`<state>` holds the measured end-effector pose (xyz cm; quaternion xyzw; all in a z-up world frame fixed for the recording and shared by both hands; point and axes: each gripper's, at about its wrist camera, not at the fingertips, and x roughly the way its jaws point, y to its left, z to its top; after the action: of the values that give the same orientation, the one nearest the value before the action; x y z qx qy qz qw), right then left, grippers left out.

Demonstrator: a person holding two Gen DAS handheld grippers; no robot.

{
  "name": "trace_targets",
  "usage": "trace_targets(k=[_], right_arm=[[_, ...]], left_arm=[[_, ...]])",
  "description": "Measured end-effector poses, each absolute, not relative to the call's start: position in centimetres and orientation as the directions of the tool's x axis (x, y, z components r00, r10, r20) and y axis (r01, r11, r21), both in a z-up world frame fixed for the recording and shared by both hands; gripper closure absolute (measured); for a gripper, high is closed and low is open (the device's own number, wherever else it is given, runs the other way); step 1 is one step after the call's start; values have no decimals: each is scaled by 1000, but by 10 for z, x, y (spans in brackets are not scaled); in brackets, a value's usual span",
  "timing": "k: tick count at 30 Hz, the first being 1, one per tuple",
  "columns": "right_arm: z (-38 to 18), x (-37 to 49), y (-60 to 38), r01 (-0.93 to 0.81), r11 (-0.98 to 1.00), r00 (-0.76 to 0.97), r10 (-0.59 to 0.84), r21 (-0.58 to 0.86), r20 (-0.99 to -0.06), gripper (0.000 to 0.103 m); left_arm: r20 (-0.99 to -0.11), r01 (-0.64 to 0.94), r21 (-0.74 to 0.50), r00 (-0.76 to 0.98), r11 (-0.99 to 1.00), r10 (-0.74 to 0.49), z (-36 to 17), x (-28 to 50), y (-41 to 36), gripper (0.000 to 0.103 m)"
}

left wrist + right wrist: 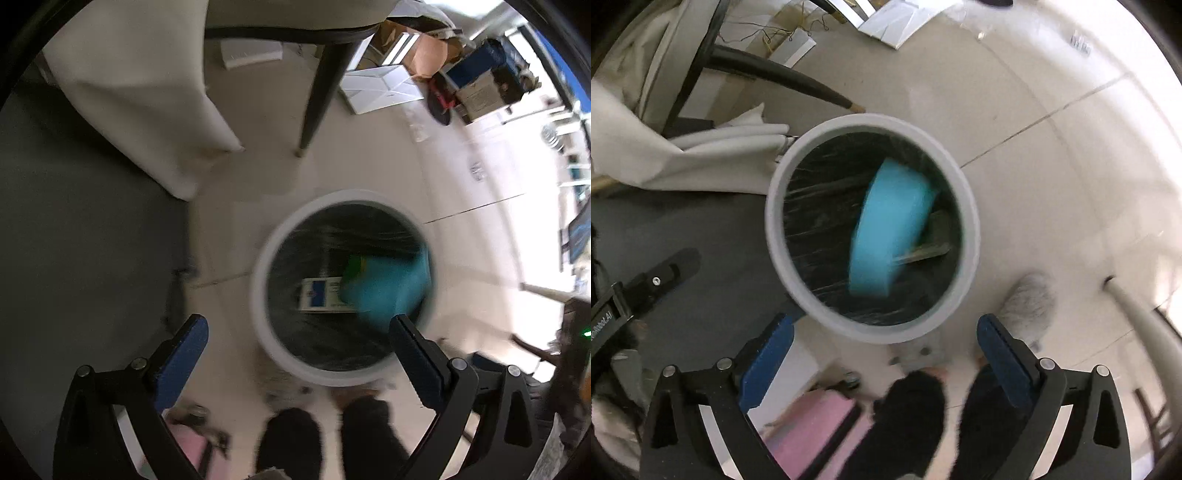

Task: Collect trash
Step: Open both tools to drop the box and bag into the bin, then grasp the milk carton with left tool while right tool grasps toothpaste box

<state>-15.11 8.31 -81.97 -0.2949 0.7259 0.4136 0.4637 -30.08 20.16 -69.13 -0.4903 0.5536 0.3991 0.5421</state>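
Both the left gripper point(295, 332) and right gripper point(884, 330) hang with jaws spread wide, holding nothing, above the round white-rimmed, black-lined bin point(971, 218). The blurred turquoise package point(886, 229) is inside it. Best to lift straight clear.

A white-rimmed round trash bin point(971, 236) lined with a glossy black bag point(820, 229) holds a bright turquoise item point(886, 229), blurred, and a white carton with a blue panel point(321, 295) beside a green patch point(355, 266). Both grippers have black frames and blue finger pads point(768, 362). The floor point(1034, 166) is cream tile; a pink object point(816, 424) lies at the bottom edge.
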Motion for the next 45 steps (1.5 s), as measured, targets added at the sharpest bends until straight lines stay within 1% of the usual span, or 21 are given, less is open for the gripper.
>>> trace_targets(k=[5,8,14,19,24,31,38,40,42,45], right_arm=[[-795,-159,95,-886,427,-225,-57,180,-973,2],[-780,-162,99,-897,423,-168,-64,126,-984,2],[-748,-159,94,-900,430,-115,-63,77,-991,2],[-702,-160,89,-906,419,-84,-43,59,-996,2],[-645,-162,83,-909,412,-73,-19,59,-997,2],[-540,-169,72,-910,406,-70,31,77,-997,2],[-440,-174,54,-902,412,-100,93,130,-991,2],[-415,-172,48,-886,431,-131,118,170,-984,2],[-390,-168,44,-866,455,-154,153,208,-976,2],[-350,-146,37,-826,504,-164,215,253,-963,2]], left_arm=[[-993,-969,-45,18,243,-113,-685,-304,191,3],[-994,-968,-17,-10,252,-105,-678,-305,186,3],[-994,-969,7,-33,245,-104,-656,-308,177,3],[-994,-972,-2,-23,235,-102,-620,-310,171,3],[-996,-972,-10,-12,236,-91,-564,-311,163,3],[-998,-967,-4,-10,256,-55,-468,-316,150,3],[-1000,-964,-14,11,267,-15,-380,-323,142,3],[-1000,-960,-11,15,280,13,-353,-321,140,3],[-997,-952,14,11,305,79,-321,-314,141,3],[-987,-939,15,41,344,157,-280,-293,146,3]])
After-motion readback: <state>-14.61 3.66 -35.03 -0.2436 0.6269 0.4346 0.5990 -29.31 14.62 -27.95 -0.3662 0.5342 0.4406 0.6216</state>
